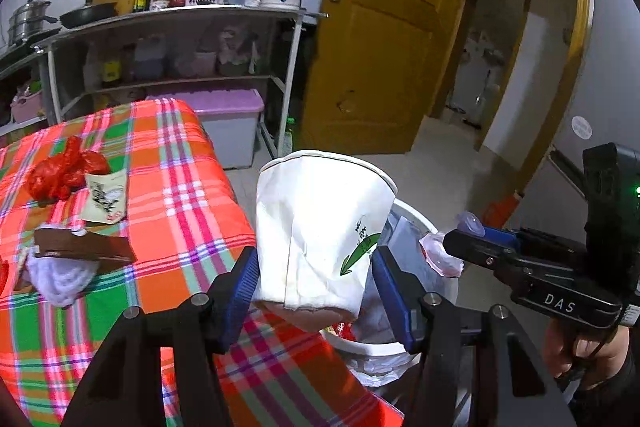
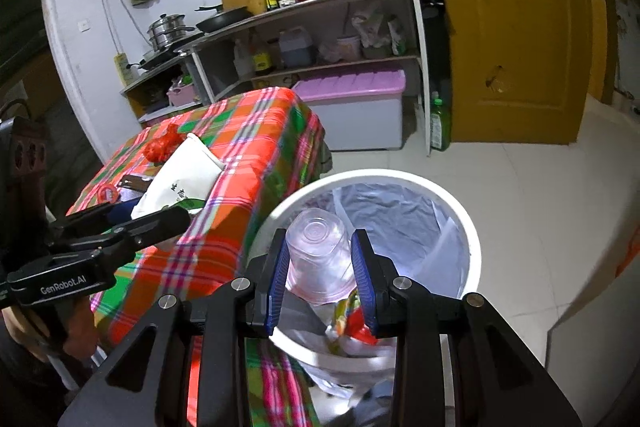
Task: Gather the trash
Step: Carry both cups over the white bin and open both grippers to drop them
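My left gripper (image 1: 314, 273) is shut on a crumpled white paper cup (image 1: 320, 227) with a green leaf print, held over the table's right edge beside the bin. My right gripper (image 2: 320, 267) is shut on a clear plastic cup (image 2: 318, 255), bottom up, held above the white trash bin (image 2: 468, 227) lined with a pale bag. In the left wrist view the right gripper (image 1: 460, 239) shows at the right with the plastic cup (image 1: 442, 255) over the bin (image 1: 416, 215). In the right wrist view the left gripper (image 2: 160, 223) holds the paper cup (image 2: 188, 175) at the left.
On the plaid tablecloth (image 1: 172, 187) lie a red plastic bag (image 1: 60, 173), a snack packet (image 1: 106, 197), a brown wrapper (image 1: 84, 247) and a white wad (image 1: 60, 279). A metal shelf (image 1: 180, 23) with a kettle, a purple-lidded box (image 1: 228, 131) and a yellow door (image 1: 384, 27) stand behind.
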Tool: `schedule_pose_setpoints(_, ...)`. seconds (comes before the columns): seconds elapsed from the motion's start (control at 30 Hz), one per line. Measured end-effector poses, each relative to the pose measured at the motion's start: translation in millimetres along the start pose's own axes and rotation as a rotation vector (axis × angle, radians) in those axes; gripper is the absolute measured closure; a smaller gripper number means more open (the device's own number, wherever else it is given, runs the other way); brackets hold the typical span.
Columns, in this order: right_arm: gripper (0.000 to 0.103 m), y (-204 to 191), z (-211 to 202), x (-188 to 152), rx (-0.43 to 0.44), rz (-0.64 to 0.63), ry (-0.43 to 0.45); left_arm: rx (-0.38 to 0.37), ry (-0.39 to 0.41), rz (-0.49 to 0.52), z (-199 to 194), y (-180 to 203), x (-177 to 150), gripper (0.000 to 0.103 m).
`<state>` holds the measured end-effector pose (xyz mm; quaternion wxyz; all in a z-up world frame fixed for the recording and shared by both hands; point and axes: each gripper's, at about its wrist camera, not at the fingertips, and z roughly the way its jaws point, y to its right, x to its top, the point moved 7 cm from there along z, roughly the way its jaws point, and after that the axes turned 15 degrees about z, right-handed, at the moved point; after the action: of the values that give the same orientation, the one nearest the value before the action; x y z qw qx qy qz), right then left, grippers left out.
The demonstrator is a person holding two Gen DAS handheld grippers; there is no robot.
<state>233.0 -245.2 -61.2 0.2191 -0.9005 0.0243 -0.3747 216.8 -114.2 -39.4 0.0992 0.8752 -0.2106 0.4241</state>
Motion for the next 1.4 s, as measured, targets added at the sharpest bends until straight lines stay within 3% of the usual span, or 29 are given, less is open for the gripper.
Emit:
schedule_pose_setpoints(0.7,0.07,38.6,31.8,-3.8,-0.072,0.047,-0.064,-0.061,-0.103,0.014,62.0,10.8,-4.9,0.043)
schedule_pose_setpoints(0.77,0.066,40.6,32.6,-4.3,-0.073,0.048,-0.066,-0.062,-0.109,0.009,64.4,9.6,-6.3,0.043)
schedule_pose_setpoints(0.83,0.06,40.9,32.4,-4.7,-0.071,0.054,-0.064,-0.063,-0.109,0.002,64.9,8.5,-6.8,0.043)
schedule_pose_setpoints(1.13,0.059,37.4,24.0,-1.5,-0.063,0.054,-0.046,-0.059,-0.09,-0.017,56.0,2.6,-3.6,0.042)
schedule_pose_setpoints(1.4,0.059,15.1,5.9,2.0,-0.026,0.028,-0.015,-0.031,-0.03,-0.04,24.9,-6.5,-2.2,0.042)
